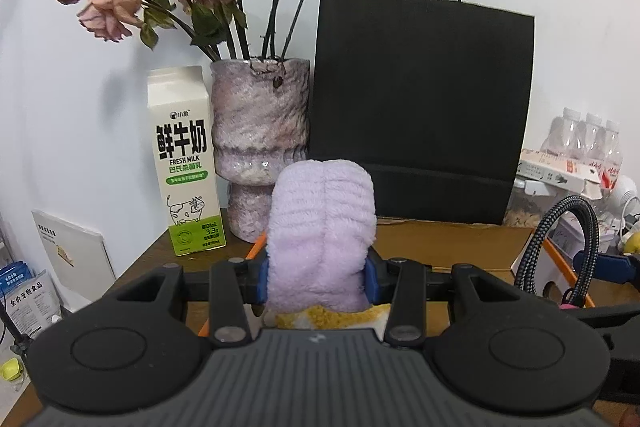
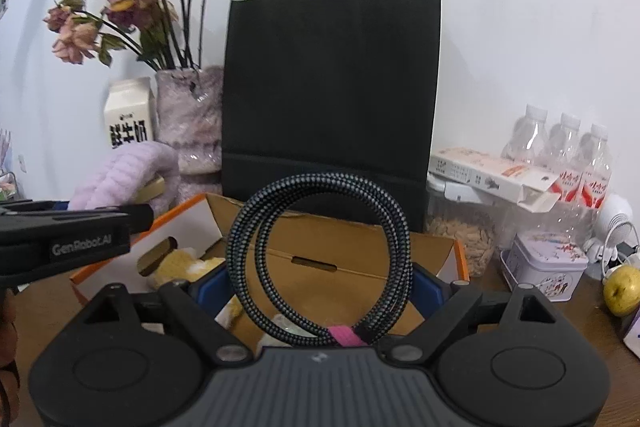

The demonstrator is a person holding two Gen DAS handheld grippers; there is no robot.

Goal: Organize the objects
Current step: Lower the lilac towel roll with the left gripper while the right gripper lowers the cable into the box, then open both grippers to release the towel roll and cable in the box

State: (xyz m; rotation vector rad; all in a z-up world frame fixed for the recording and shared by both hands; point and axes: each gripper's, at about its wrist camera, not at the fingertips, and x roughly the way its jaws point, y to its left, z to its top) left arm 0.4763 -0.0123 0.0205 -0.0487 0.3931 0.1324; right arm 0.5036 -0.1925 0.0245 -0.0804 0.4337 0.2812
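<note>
Standing at the back of the brown wooden bench (image 2: 592,311), a tall black paper bag (image 2: 332,99) rises behind an open cardboard box (image 2: 320,259). Above the box's left side, the left gripper (image 1: 318,277) clamps a fluffy lilac rolled towel (image 1: 322,227); the right gripper (image 2: 320,291), spread wide, holds a coiled black braided cable (image 2: 320,259) over the box.

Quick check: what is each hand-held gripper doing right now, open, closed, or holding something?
Left hand-held gripper: closed on the rolled purple towel.
Right hand-held gripper: jaws wide, holding the coiled braided cable over the open cardboard box.
</note>
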